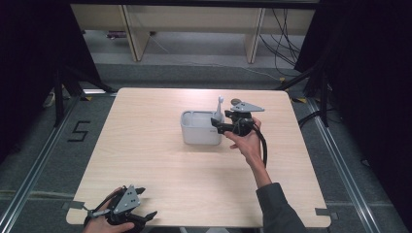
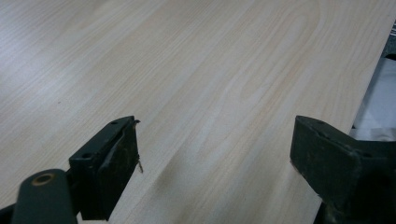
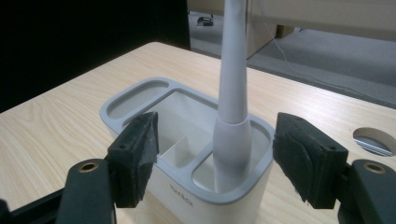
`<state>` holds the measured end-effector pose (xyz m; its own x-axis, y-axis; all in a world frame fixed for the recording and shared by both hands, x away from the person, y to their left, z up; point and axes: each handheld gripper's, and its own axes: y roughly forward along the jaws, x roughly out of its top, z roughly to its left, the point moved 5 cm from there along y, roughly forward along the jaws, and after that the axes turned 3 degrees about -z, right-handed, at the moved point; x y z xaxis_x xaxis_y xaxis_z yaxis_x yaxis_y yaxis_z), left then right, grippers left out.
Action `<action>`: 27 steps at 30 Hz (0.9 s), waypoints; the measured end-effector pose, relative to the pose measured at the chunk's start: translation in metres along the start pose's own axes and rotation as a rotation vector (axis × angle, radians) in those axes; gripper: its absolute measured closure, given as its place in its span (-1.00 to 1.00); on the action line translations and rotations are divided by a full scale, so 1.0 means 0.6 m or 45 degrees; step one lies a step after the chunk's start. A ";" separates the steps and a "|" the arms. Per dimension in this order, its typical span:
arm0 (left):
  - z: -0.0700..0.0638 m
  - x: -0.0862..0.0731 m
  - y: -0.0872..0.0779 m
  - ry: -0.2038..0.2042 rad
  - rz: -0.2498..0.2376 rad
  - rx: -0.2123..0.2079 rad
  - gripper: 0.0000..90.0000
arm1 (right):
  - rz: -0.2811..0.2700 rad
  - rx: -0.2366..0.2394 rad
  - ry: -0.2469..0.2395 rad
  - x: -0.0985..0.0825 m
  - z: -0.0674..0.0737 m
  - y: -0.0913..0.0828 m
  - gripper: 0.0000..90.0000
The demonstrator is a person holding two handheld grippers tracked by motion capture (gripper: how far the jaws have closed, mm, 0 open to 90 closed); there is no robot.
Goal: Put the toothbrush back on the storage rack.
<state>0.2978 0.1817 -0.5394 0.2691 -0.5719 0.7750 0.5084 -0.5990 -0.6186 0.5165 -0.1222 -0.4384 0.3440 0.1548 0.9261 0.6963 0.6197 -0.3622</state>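
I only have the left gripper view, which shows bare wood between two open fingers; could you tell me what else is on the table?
Observer: A white compartmented holder stands near the middle of the table, far from your left gripper.
Operator: Thank you. Is anything in it?
Observer: Yes, a pale toothbrush-like handle stands upright in the holder's round end compartment, seen in the right gripper view.
Operator: And where is the right gripper, please?
Observer: The right gripper is at the holder's right end, its fingers spread on either side of the handle, not touching it.
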 end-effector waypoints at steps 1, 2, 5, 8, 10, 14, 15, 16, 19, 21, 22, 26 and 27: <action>0.000 0.000 0.000 0.000 0.000 0.000 -0.67 | 0.000 0.000 0.000 0.000 0.000 0.000 -0.29; -0.001 0.000 0.000 -0.010 -0.009 -0.004 -0.67 | -0.004 0.006 -0.001 0.001 -0.001 -0.003 -0.29; -0.001 0.000 0.001 -0.002 -0.015 -0.001 -0.67 | -0.013 0.004 -0.023 0.000 -0.002 -0.005 -0.29; 0.001 0.000 -0.001 0.002 0.003 -0.011 -0.67 | -0.009 -0.001 -0.014 -0.001 -0.002 -0.007 -0.29; 0.000 0.000 -0.002 0.001 0.002 -0.012 -0.67 | -0.002 0.018 0.001 -0.002 0.001 -0.008 -0.29; 0.000 0.000 0.000 -0.007 -0.019 -0.007 -0.67 | 0.004 0.006 0.015 -0.002 0.001 -0.013 -0.31; 0.000 0.000 -0.002 -0.001 0.007 -0.013 -0.67 | -0.002 0.005 0.012 -0.002 0.001 -0.013 -0.32; 0.000 0.000 -0.002 0.002 0.006 -0.014 -0.67 | 0.001 -0.020 -0.021 -0.002 -0.003 -0.016 -0.33; 0.000 0.001 0.000 -0.010 -0.021 -0.009 -0.67 | 0.004 0.003 0.001 -0.004 -0.001 -0.018 -0.33; 0.000 0.001 -0.001 -0.009 -0.021 -0.009 -0.67 | 0.004 0.008 0.012 -0.007 0.000 -0.022 -0.33; 0.000 0.001 -0.001 -0.009 -0.020 -0.010 -0.67 | 0.001 -0.008 -0.002 -0.006 -0.001 -0.024 -0.33; 0.000 0.001 -0.001 -0.008 -0.018 -0.009 -0.67 | -0.003 -0.013 -0.022 -0.006 0.000 -0.027 -0.35; 0.000 0.000 -0.001 -0.009 -0.019 -0.010 -0.67 | 0.002 -0.017 -0.004 -0.007 0.003 -0.027 -0.35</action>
<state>0.2973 0.1818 -0.5387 0.2674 -0.5590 0.7849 0.5061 -0.6117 -0.6080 0.5026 -0.1317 -0.4361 0.3429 0.1585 0.9259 0.7043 0.6088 -0.3651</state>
